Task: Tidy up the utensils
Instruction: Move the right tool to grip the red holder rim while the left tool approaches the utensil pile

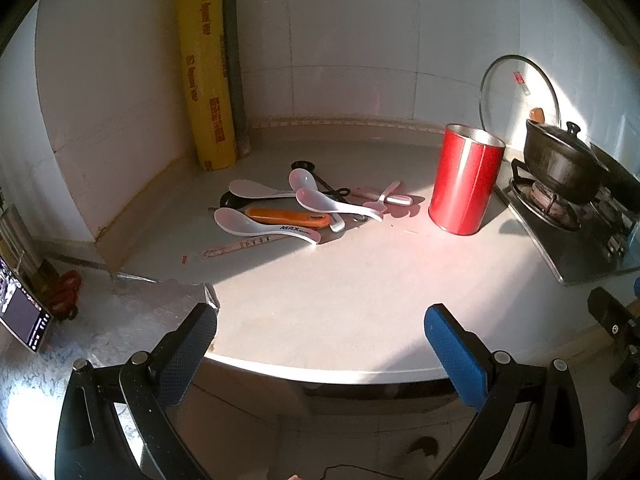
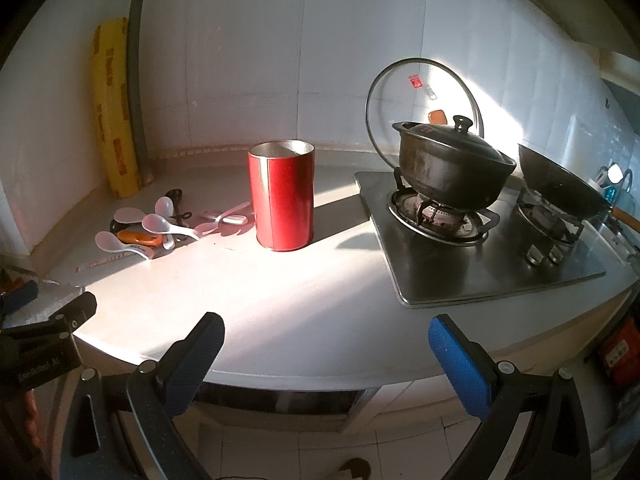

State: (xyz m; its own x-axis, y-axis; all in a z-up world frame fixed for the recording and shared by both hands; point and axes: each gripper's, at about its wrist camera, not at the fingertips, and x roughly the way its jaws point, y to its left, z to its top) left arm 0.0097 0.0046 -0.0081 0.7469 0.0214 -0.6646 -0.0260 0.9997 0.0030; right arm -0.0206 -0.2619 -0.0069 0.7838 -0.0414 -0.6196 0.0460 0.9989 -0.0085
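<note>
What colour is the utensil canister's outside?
Red, with a silvery inside; the canister shows best in the right wrist view.

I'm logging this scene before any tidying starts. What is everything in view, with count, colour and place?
red canister: 1, red, silvery inside, upright on the counter, right of the utensil pile
white spoons: at least 4, white, in the pile
orange-handled tool: 1, orange, in the pile
black utensils: at least 2, black, partly under the spoons
yellow roll: 1, yellow, standing in the back corner
clay pot: 1, dark, lidded, on the near burner
wok: 1, dark, on the far burner
glass lid: 1, clear, leaning on the wall
stove: 1, steel, right side
left gripper: jaws open, at the counter edge
right gripper: jaws open, at the counter edge
</note>
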